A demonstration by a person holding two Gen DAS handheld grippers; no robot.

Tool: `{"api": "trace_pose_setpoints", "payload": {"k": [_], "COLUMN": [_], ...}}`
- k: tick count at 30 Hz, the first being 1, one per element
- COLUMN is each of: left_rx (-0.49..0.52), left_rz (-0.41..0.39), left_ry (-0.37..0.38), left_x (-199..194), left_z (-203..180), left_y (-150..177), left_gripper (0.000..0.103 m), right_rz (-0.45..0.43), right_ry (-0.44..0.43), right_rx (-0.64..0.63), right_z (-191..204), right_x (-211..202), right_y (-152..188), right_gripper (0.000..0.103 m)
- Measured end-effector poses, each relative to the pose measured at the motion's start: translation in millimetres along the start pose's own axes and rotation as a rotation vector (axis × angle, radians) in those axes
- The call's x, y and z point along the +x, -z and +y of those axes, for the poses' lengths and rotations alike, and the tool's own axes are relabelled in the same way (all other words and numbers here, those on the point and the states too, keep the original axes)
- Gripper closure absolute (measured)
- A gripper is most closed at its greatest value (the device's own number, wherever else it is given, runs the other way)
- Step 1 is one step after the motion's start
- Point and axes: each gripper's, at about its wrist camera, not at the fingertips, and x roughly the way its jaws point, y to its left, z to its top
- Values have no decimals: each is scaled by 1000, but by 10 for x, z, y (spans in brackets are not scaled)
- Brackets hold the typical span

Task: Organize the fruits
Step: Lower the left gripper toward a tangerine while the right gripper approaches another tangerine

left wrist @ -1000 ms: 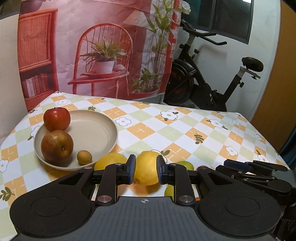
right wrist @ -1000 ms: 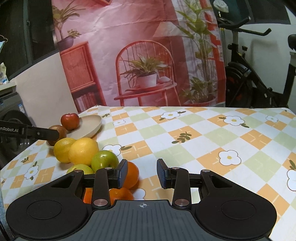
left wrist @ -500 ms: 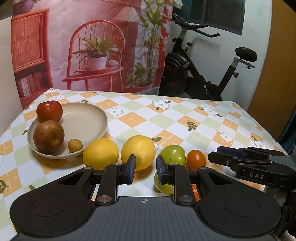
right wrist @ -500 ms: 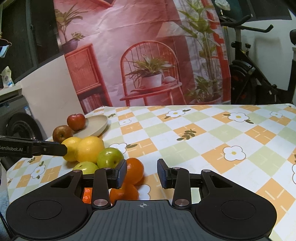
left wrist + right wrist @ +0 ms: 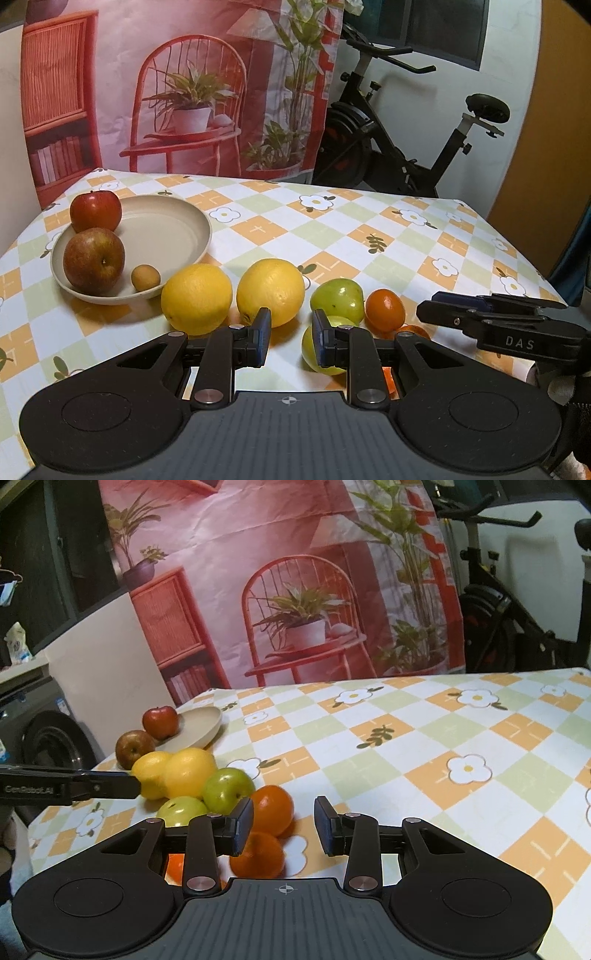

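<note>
Up close in the left wrist view, the left gripper (image 5: 288,335) fills the lower frame with its fingers spread and nothing between them. At the left of the frame a beige plate (image 5: 177,225) on the checked tablecloth (image 5: 369,236) holds 2 red apples: 1 (image 5: 95,211) at the far rim, 1 (image 5: 93,260) at the near rim, with a small brown fruit (image 5: 146,277) beside the nearer one. Just right of the plate sit 2 yellow citrus fruits (image 5: 196,293), touching or nearly so. Right of center are 2 green apples (image 5: 337,300), then a small orange (image 5: 385,309). The right gripper (image 5: 495,317) pokes in from the lower right, seen side-on. An exercise bike (image 5: 388,147) stands beyond the table.

Next, in the right wrist view, the right gripper (image 5: 283,825) has its fingers spread and empty, above 2 oranges (image 5: 271,809) in the lower middle. The green apples (image 5: 228,790), yellow fruits (image 5: 188,771) and plate (image 5: 199,723) trail toward the middle left. The left gripper (image 5: 92,784) enters from the left edge; I cannot tell its state here.
</note>
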Motion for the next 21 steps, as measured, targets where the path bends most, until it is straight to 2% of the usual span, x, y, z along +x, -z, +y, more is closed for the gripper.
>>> {"api": "trace_pose_setpoints", "payload": {"k": [14,21], "left_rx": [-10,-11], "left_rz": [6,7], "left_ry": [8,11], "left_x": [-2,-2], "left_z": [11,3], "left_y": [49,59], "left_gripper": [78,78], "right_rz": [71,100], "right_ry": [-46,-67], "right_rx": [-70,-56], "right_z": [157,140], "right_x": [57,82], "right_y": [38,40], "right_gripper": [68,68]}}
